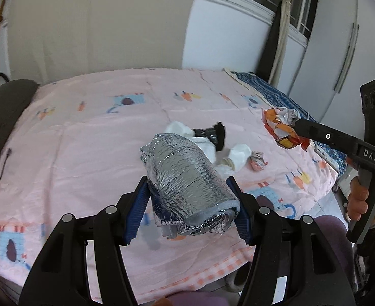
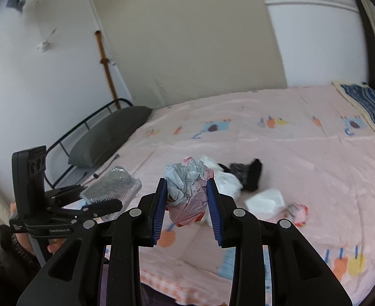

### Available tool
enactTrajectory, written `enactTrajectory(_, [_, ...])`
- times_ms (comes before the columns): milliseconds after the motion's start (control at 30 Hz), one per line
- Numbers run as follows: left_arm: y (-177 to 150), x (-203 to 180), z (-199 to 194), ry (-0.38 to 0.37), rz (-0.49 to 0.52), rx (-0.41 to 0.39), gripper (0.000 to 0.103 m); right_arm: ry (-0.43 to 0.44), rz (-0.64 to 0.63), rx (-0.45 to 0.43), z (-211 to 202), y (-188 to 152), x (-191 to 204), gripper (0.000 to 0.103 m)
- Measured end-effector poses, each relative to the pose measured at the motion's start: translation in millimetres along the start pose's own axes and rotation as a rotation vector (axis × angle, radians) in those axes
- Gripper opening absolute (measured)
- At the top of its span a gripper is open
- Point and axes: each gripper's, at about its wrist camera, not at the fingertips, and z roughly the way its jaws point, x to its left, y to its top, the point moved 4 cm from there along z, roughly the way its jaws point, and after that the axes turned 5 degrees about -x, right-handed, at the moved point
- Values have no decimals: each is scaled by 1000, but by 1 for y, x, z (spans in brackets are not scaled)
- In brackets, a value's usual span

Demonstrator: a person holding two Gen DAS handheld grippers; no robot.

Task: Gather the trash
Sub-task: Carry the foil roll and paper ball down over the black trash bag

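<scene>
1. Left wrist view, setting: pink bedspread (image 1: 90,137) with cartoon prints covers a wide bed; a grey pillow (image 1: 1,117) lies at its left edge, a blue patterned blanket (image 1: 271,94) along the far right edge, and white cupboard doors and a window stand behind.
2. Left wrist view, left gripper (image 1: 187,204): jaws part-way open, blue pads pressed on both sides of a rolled silver foil bag (image 1: 184,178). The roll's long axis runs away from the camera, tilted toward the upper left; its folded end faces the camera. It hangs above the bedspread.
3. Left wrist view, right gripper (image 1: 298,125): enters from the right edge, held by a hand (image 1: 358,199), its tip closed on a crumpled orange-and-white wrapper (image 1: 284,127) raised over the bed's right side.
4. Left wrist view, remaining items: white tissues (image 1: 238,155) and a black object (image 1: 215,135) lie mid-bed beyond the roll; a small crumpled wrapper (image 1: 258,160) lies just right of them. Broad bare bedspread lies to the left and beyond.
5. Right wrist view: the right gripper (image 2: 187,204) clamps the crumpled wrapper (image 2: 187,188) between nearly closed pads, its bulk standing upright above them. The left gripper (image 2: 103,204) with the foil bag (image 2: 113,186) sits at lower left, well apart. Open bedspread (image 2: 302,158) stretches to the right.
</scene>
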Motion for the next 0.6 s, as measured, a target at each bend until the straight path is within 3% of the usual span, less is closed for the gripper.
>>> enactTrajectory(300, [-14, 54, -47, 59, -41, -19, 61, 91, -66, 25, 32, 7, 80, 30])
enactTrajectory(600, [-55, 114, -92, 148, -59, 1, 61, 203, -153, 119, 75, -15, 158, 30])
